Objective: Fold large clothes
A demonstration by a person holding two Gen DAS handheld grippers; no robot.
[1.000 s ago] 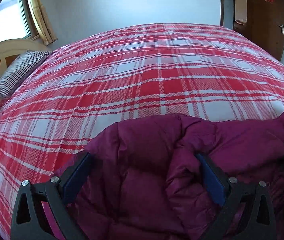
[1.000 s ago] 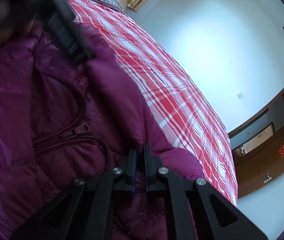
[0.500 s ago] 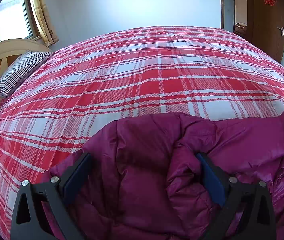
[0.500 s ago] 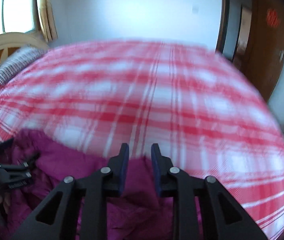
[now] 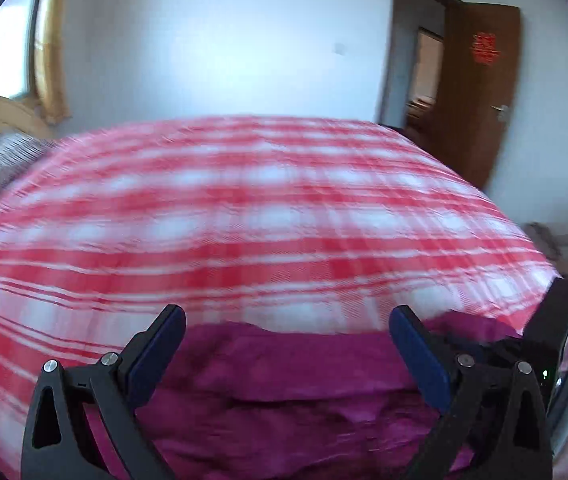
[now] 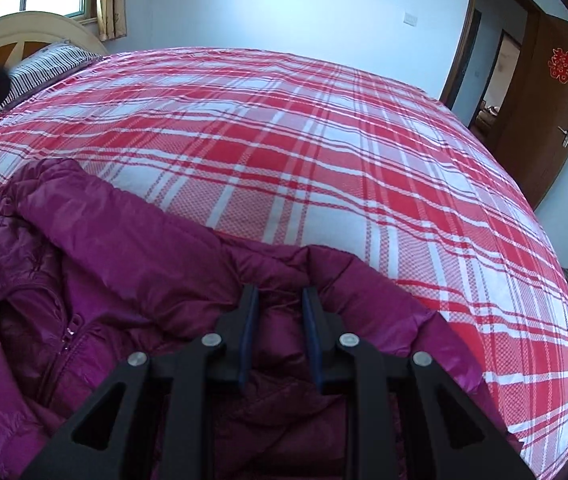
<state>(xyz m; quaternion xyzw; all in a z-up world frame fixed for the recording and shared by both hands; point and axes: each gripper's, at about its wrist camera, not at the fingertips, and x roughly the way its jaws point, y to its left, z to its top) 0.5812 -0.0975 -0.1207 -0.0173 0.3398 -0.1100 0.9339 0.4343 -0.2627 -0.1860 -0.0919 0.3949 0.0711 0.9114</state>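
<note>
Right claw [image 6: 280, 300]: narrowly parted, astride a raised ridge of the jacket [image 6: 132, 256], likely ready to pinch it for a fold; grip uncertain.
Left claw [image 5: 284, 320]: spread wide, holding nothing, above the jacket's edge.
Jacket: lies rumpled on the bed [image 6: 323, 128], zip showing.
Beyond: pillow [image 6: 44, 68], door [image 6: 543, 92].

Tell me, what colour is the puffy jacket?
Purple-magenta jacket, clearest in the right wrist view.

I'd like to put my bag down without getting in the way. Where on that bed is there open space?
Most of the plaid bedspread lies bare: the whole stretch between the striped pillow at the headboard side and the edge toward the wooden door. It is crowded only at the near edge, where the purple jacket lies under both grippers.
</note>
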